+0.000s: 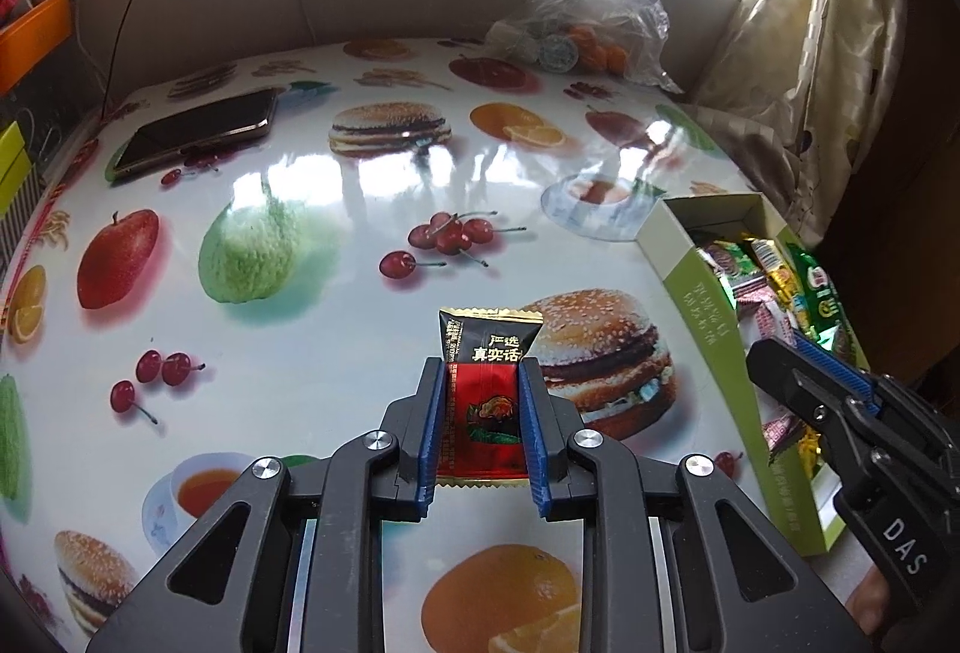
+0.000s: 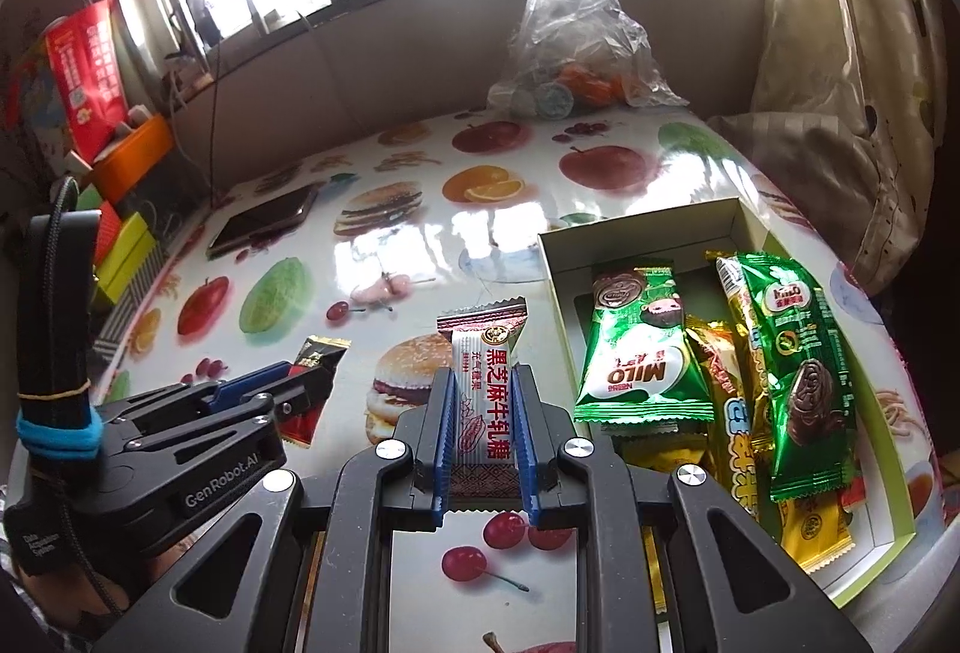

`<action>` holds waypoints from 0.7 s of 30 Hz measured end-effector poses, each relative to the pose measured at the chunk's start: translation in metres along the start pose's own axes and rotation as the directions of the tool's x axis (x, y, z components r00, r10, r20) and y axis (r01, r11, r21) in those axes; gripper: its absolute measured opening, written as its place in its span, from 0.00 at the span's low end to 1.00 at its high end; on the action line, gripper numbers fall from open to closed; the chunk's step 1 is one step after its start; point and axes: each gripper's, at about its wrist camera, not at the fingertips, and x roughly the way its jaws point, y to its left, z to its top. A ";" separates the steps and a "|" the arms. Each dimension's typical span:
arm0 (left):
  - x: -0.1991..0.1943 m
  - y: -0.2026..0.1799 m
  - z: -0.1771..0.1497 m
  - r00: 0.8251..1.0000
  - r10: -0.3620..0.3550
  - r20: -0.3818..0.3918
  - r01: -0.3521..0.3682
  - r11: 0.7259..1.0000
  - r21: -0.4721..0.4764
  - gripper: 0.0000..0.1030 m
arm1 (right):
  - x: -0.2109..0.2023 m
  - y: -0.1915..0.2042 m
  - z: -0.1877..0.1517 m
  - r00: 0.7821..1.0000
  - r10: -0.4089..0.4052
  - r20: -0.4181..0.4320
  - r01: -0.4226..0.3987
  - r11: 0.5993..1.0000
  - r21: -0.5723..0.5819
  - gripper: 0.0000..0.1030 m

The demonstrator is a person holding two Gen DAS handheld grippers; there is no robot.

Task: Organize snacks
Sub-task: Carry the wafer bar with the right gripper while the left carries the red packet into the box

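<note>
Both grippers loaded, neither packet boxed yet. Left gripper: jaws pinching a black-and-red candy packet, held clear of the worktop, just left of the box. Right gripper: jaws pinching a white nougat bar with red lettering, also beside the box's left wall.

Snack box, green outside and white inside, sits at the worktop's right edge. Already in it: a green Milo packet, a second green packet, gold-wrapped bars; small pink-and-white sweets show in the left wrist view.

Judgement: task is well along. No loose snacks seen on the open worktop; the two held packets look like the last to go in.

Surface: glossy cloth printed with burgers, cherries, apples, oranges; strong window glare. Phone lies at far left, clear plastic bag with round items at the back. Barred window behind, patterned curtain at right, orange tray on the left shelf
</note>
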 end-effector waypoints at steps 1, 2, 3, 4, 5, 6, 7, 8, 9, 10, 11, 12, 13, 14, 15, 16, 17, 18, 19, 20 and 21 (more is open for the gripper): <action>-0.002 -0.001 0.000 1.000 -0.002 0.002 0.002 1.000 0.002 0.24 | -0.003 0.000 0.000 1.000 -0.002 0.003 0.002 1.000 -0.001 0.17; -0.004 -0.003 0.001 1.000 -0.005 0.005 0.005 1.000 0.003 0.24 | -0.005 -0.001 0.001 1.000 -0.003 0.005 0.003 1.000 -0.001 0.17; -0.007 -0.005 0.001 1.000 -0.007 0.009 0.006 1.000 0.005 0.24 | -0.008 -0.002 0.001 1.000 -0.003 0.008 0.003 1.000 0.001 0.17; -0.009 -0.007 0.001 1.000 -0.007 0.011 0.007 1.000 0.007 0.24 | -0.010 -0.003 0.001 1.000 -0.005 0.011 0.005 1.000 0.002 0.17; -0.011 -0.010 0.002 1.000 -0.010 0.013 0.010 1.000 0.011 0.24 | -0.014 -0.004 0.000 1.000 -0.008 0.016 0.008 1.000 0.004 0.17; -0.013 -0.012 0.002 1.000 -0.014 0.015 0.014 1.000 0.013 0.24 | -0.016 -0.004 0.000 1.000 -0.009 0.019 0.009 1.000 0.005 0.17; -0.015 -0.015 0.002 1.000 -0.017 0.016 0.017 1.000 0.016 0.24 | -0.019 -0.005 0.001 1.000 -0.009 0.021 0.009 1.000 0.006 0.17; -0.016 -0.018 0.002 1.000 -0.018 0.018 0.017 1.000 0.022 0.24 | -0.022 -0.006 0.000 1.000 -0.011 0.026 0.011 1.000 0.006 0.17; -0.018 -0.022 0.003 1.000 -0.019 0.022 0.019 0.999 0.029 0.24 | -0.026 -0.008 0.000 0.999 -0.016 0.032 0.016 1.000 0.008 0.17; -0.021 -0.025 0.004 0.999 -0.023 0.025 0.022 0.999 0.031 0.24 | -0.029 -0.009 0.000 0.999 -0.017 0.037 0.017 1.000 0.010 0.17; -0.022 -0.027 0.004 0.999 -0.029 0.028 0.028 0.999 0.035 0.24 | -0.032 -0.011 0.000 0.999 -0.018 0.042 0.017 1.000 0.012 0.17; -0.024 -0.032 0.005 0.999 -0.036 0.030 0.034 0.999 0.042 0.24 | -0.037 -0.012 0.000 0.999 -0.023 0.048 0.022 1.000 0.014 0.17; -0.026 -0.035 0.006 0.999 -0.040 0.031 0.039 0.998 0.046 0.24 | -0.039 -0.014 0.001 0.998 -0.025 0.052 0.024 1.000 0.015 0.17; -0.027 -0.040 0.007 0.998 -0.048 0.035 0.046 0.997 0.055 0.24 | -0.043 -0.016 0.001 0.998 -0.029 0.058 0.028 0.999 0.018 0.17; -0.029 -0.044 0.007 0.998 -0.053 0.037 0.050 0.997 0.061 0.24 | -0.046 -0.019 0.001 0.998 -0.031 0.061 0.029 0.999 0.020 0.17; -0.030 -0.047 0.008 0.998 -0.057 0.038 0.054 0.996 0.065 0.24 | -0.048 -0.021 0.001 0.997 -0.034 0.065 0.032 0.999 0.023 0.17; -0.031 -0.050 0.008 0.997 -0.061 0.040 0.058 0.996 0.068 0.24 | -0.051 -0.023 0.001 0.997 -0.039 0.069 0.037 0.999 0.026 0.17; -0.031 -0.054 0.009 0.997 -0.068 0.042 0.064 0.995 0.074 0.24 | -0.054 -0.025 0.001 0.996 -0.044 0.073 0.042 0.999 0.029 0.17; -0.032 -0.057 0.009 0.997 -0.070 0.042 0.067 0.995 0.078 0.24 | -0.057 -0.028 0.001 0.996 -0.048 0.076 0.046 0.998 0.032 0.17; -0.032 -0.060 0.010 0.996 -0.073 0.041 0.070 0.994 0.080 0.24 | -0.059 -0.030 0.001 0.996 -0.052 0.078 0.049 0.998 0.035 0.17; -0.032 -0.064 0.011 0.996 -0.080 0.041 0.076 0.993 0.087 0.24 | -0.061 -0.033 0.001 0.995 -0.057 0.080 0.054 0.998 0.039 0.17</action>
